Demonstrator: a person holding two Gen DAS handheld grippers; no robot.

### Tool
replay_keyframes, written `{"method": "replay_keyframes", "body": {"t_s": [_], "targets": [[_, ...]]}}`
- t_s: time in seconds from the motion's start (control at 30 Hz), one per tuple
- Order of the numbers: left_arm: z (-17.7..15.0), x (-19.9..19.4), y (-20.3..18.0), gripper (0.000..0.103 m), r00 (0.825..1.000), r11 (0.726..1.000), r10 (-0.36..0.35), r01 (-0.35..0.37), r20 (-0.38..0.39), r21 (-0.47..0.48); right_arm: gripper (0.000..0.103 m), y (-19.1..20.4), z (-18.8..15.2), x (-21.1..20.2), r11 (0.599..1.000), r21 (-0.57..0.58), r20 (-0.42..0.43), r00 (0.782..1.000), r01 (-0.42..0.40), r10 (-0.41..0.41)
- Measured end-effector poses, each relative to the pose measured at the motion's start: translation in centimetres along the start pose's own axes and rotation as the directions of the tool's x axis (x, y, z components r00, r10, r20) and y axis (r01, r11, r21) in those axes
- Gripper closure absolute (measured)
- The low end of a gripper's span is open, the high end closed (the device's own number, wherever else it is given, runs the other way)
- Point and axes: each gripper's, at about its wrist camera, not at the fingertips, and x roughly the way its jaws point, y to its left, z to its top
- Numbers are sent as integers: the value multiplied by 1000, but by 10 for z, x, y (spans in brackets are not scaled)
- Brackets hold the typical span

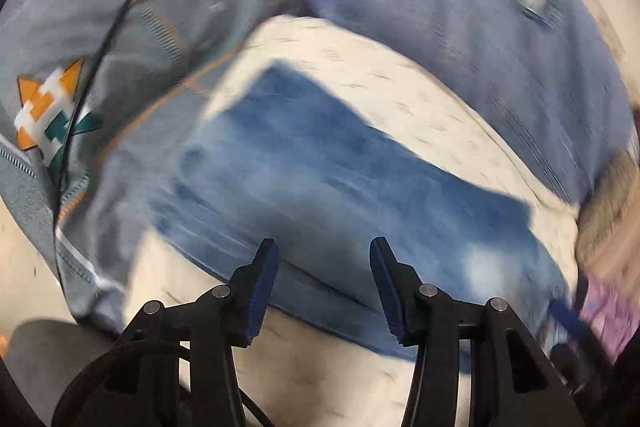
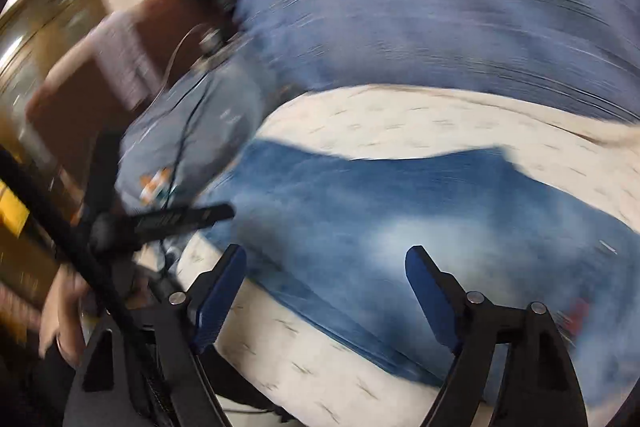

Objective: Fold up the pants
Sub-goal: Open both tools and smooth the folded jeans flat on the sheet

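Note:
Blue denim pants (image 1: 340, 179) lie flat in a folded strip on a cream speckled cloth surface (image 1: 400, 87); they also show in the right wrist view (image 2: 400, 223). My left gripper (image 1: 324, 255) is open and empty, hovering just above the near edge of the pants. My right gripper (image 2: 326, 263) is open and empty, above the near edge of the pants. Both views are motion-blurred.
A person in a grey shirt (image 1: 120, 39) with an orange and teal logo (image 1: 52, 107) stands at the left. A light blue garment (image 1: 460, 7) lies beyond the pants, also in the right wrist view (image 2: 440, 7). A black cable (image 1: 104, 39) hangs over the shirt.

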Motion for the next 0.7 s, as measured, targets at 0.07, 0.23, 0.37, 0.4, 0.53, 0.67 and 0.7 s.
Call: {"method": "replay_keyframes", "body": {"t_s": [0.07, 0.23, 0.37, 0.4, 0.53, 0.67, 0.7], "targets": [[7, 11, 14, 55, 1000, 999, -11, 9, -25, -45, 33, 15, 2, 26, 999, -17, -37, 999, -38, 38], [14, 30, 63, 57, 994, 979, -83, 68, -71, -190, 40, 45, -12, 101, 988, -135, -159, 986, -79, 57], [21, 37, 72, 56, 995, 977, -78, 63, -66, -206, 43, 59, -21, 139, 978, -204, -208, 978, -43, 0], [19, 41, 73, 58, 994, 977, -73, 55, -76, -207, 45, 62, -23, 143, 973, -228, -199, 980, -19, -27], [25, 59, 52, 67, 999, 982, -13, 4, -44, -187, 72, 70, -38, 143, 948, -301, -129, 981, 101, -145], [27, 64, 44, 97, 1000, 979, 4, -6, -9, -205, 95, 79, -42, 138, 930, -345, -98, 980, 127, -170], [27, 58, 44, 99, 1000, 979, -12, 15, 16, -204, 98, 81, -41, 134, 930, -345, -90, 982, 126, -166]]}}
